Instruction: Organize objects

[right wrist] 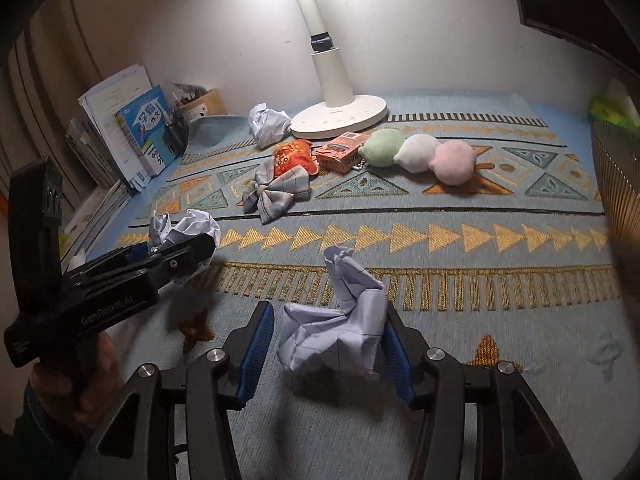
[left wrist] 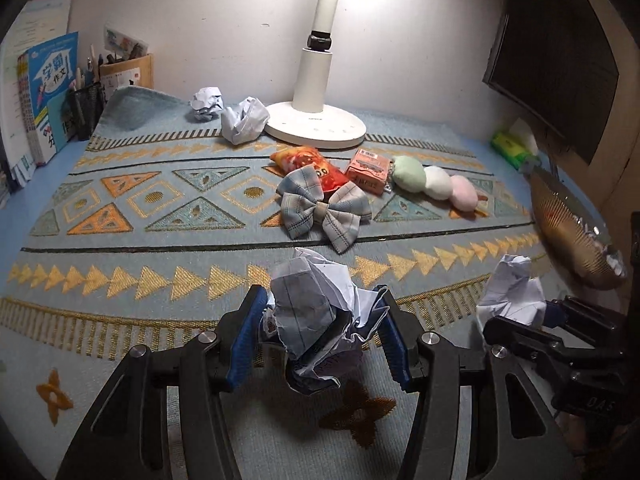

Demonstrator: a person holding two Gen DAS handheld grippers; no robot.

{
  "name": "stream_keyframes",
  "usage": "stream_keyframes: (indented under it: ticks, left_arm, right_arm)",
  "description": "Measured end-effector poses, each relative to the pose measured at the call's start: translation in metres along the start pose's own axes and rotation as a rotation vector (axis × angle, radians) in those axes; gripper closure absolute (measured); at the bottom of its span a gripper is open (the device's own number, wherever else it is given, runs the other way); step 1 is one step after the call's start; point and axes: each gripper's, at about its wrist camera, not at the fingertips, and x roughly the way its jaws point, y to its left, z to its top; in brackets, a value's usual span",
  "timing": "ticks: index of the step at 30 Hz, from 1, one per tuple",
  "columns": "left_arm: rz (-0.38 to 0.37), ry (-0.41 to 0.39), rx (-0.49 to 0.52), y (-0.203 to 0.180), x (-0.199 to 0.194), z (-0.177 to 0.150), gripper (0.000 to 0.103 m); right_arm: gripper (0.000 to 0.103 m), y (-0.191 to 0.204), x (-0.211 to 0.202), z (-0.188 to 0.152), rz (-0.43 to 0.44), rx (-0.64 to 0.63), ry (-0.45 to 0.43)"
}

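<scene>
1. Near the mat's [left wrist: 160, 248] front edge, the left gripper [left wrist: 320, 332] is clamped on a paper ball [left wrist: 316, 320].
2. Just right of it, the right gripper [right wrist: 332, 340] pinches another crumpled sheet [right wrist: 336, 332].
3. Farther back lie a bow [left wrist: 324, 212], plush dumplings [left wrist: 436, 182] and two paper wads [left wrist: 228, 110] by the lamp base [left wrist: 320, 124].

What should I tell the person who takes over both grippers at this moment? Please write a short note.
Left gripper: shut on a paper ball, held above the mat.
Right gripper: shut on another paper wad, also lifted.
Two more paper balls lie beside the lamp base.
Bow, snack bag, box and plush skewer sit mid-mat.
A mesh basket stands at the right.
Done: two wads picked up. Left: drop them off, probably in the basket, then the other two.
</scene>
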Motion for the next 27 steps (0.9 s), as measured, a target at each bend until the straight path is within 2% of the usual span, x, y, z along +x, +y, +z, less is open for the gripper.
stream_keyframes:
  ticks: [1, 2, 5, 9, 10, 12, 13, 16, 20, 21, 24, 27]
  left_arm:
    - [-0.003, -0.016, 0.002, 0.000, -0.003, 0.000, 0.051]
    - [-0.005, -0.022, 0.004, 0.000, -0.003, -0.001, 0.051]
    - [-0.019, -0.004, -0.011, 0.004, 0.000, -0.001, 0.051]
    - [-0.029, -0.006, -0.015, 0.004, 0.000, -0.002, 0.051]
    - [-0.028, -0.006, -0.007, 0.002, 0.000, -0.002, 0.051]
    - [-0.020, -0.009, 0.016, -0.003, 0.000, -0.002, 0.051]
    - [-0.015, -0.012, 0.028, -0.005, -0.001, -0.003, 0.051]
    - [-0.007, -0.012, 0.052, -0.010, -0.001, -0.003, 0.051]
    - [0.024, -0.003, 0.052, -0.015, -0.002, -0.004, 0.051]
    - [0.011, -0.006, 0.052, -0.019, -0.004, -0.004, 0.051]
    - [-0.107, -0.006, 0.034, -0.042, -0.011, 0.008, 0.051]
    - [-0.202, -0.061, 0.105, -0.091, -0.022, 0.033, 0.051]
  right_arm:
    - [0.035, -0.003, -0.002, -0.002, 0.012, 0.014, -0.003]
    - [0.027, -0.005, -0.005, -0.004, 0.019, 0.028, -0.012]
    - [0.026, -0.004, -0.007, -0.007, 0.033, 0.029, -0.015]
    - [0.026, 0.001, -0.006, -0.010, 0.005, 0.015, -0.020]
    - [0.027, 0.001, -0.004, -0.010, -0.008, 0.018, -0.018]
    - [0.045, 0.001, 0.001, -0.011, -0.027, 0.015, 0.001]
    - [0.048, 0.002, 0.002, -0.011, -0.027, 0.012, 0.001]
    - [0.049, 0.004, -0.006, -0.010, -0.069, 0.001, -0.035]
    - [0.049, 0.000, -0.043, 0.001, -0.146, -0.016, -0.138]
    - [0.049, -0.003, -0.056, 0.006, -0.187, -0.024, -0.169]
    - [0.049, -0.024, -0.103, 0.024, -0.307, -0.013, -0.264]
    - [0.049, -0.057, -0.148, 0.040, -0.396, 0.052, -0.333]
